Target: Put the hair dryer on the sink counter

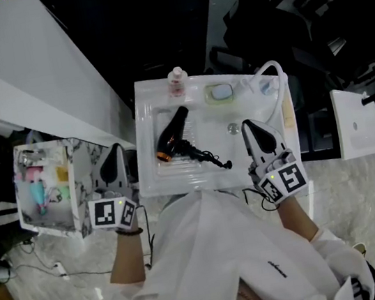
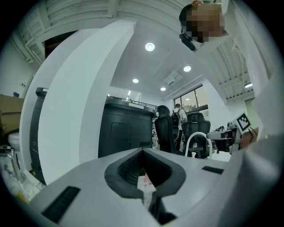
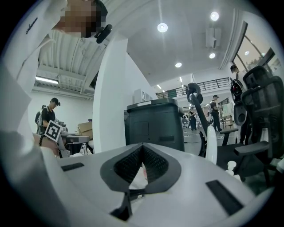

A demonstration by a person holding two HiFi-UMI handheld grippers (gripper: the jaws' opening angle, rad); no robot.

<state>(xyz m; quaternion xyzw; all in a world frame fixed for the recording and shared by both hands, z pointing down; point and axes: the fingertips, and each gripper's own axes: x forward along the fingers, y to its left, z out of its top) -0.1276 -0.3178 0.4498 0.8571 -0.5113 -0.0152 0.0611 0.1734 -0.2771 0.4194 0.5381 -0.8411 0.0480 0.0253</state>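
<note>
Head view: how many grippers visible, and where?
2. The left gripper hangs just left of the sink, outside it; the right gripper is over the sink's front right part. None hidden.

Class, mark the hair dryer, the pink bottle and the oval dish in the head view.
hair dryer [image 1: 173,132], head view, black barrel.
pink bottle [image 1: 177,84], head view, its body.
oval dish [image 1: 209,97], head view, its rim.

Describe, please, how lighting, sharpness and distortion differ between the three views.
Head view: the white sink counter is bright, the hair dryer sharp, surroundings dark. Left gripper view: strong fisheye bending, ceiling lights glaring. Right gripper view: the same bending, black corners.
</note>
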